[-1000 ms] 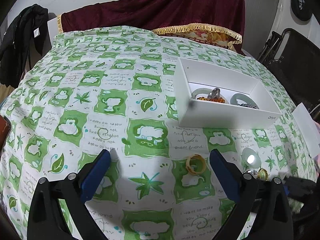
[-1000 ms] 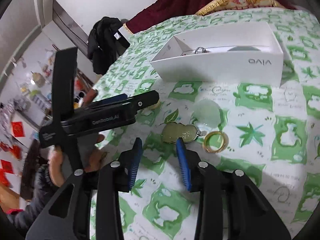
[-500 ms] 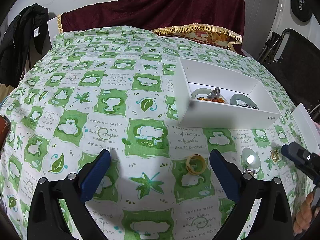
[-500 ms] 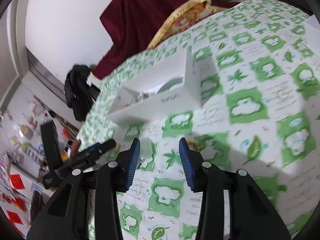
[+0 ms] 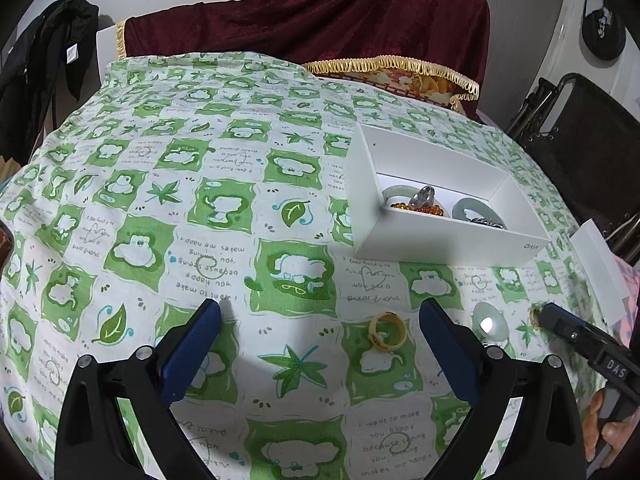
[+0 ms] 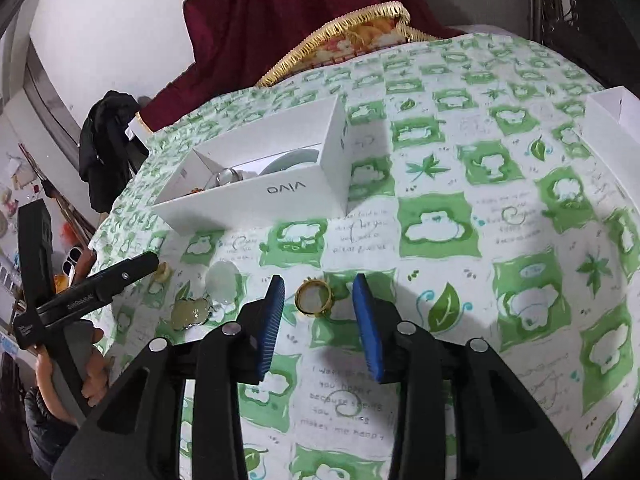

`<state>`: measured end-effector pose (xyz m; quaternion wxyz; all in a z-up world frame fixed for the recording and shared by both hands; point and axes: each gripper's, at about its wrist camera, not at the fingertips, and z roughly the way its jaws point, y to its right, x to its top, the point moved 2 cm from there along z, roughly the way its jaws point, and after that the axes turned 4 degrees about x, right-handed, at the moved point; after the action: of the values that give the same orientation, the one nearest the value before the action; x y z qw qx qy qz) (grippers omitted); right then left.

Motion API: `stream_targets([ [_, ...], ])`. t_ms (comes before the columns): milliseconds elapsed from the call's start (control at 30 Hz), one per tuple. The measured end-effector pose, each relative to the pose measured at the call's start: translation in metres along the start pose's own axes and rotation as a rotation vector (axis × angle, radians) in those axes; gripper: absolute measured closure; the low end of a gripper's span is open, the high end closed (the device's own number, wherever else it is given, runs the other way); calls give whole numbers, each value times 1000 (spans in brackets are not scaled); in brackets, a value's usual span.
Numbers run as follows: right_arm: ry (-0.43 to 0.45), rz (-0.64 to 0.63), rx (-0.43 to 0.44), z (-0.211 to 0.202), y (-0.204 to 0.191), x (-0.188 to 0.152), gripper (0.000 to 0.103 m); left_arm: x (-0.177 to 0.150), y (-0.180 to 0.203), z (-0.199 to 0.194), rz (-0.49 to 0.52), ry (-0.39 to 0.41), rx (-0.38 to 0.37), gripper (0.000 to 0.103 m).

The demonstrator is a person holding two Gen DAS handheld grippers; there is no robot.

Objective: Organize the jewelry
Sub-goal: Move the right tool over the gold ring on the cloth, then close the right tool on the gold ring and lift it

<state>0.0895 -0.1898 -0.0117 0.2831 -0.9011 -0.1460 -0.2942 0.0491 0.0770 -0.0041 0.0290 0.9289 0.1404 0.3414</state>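
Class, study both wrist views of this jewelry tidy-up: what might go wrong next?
The right gripper is closing around the gold ring, which lies flat on soft tablecloth; it may slip away or snag fabric. The pale disc and gourd pendant lie close and could be knocked.

Box (image 5: 440, 236), rings (image 5: 387, 331) on tablecloth (image 5: 200, 240).

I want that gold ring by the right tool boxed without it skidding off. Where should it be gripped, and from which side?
Grip the gold ring across its outer band, one pad on each side, coming down from above and the near side. It lies flat on the tablecloth, hole up, already between the right tool's closing, not yet touching fingers.
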Motion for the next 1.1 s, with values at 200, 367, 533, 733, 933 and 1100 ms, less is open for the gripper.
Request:
stream_targets([
  [200, -5, -22, -22, 2, -6, -1, 68, -1, 3, -4, 11, 15, -46, 3],
  [367, -5, -20, -19, 2, -6, -1, 68, -8, 33, -4, 160, 17, -17, 10],
  [533, -5, -19, -19, 2, -6, -1, 68, -10, 38, 1, 180, -11, -21, 31],
  [733, -5, -20, -20, 2, -6, 0, 68, -12, 38, -2, 186, -8, -47, 71],
  [933, -7, -23, -22, 3, -6, 0, 68, -13, 40, -2, 193, -12, -58, 74],
  [1100, -12, -41, -33, 4, -7, -2, 79, -12, 36, -2, 175, -11, -72, 82],
])
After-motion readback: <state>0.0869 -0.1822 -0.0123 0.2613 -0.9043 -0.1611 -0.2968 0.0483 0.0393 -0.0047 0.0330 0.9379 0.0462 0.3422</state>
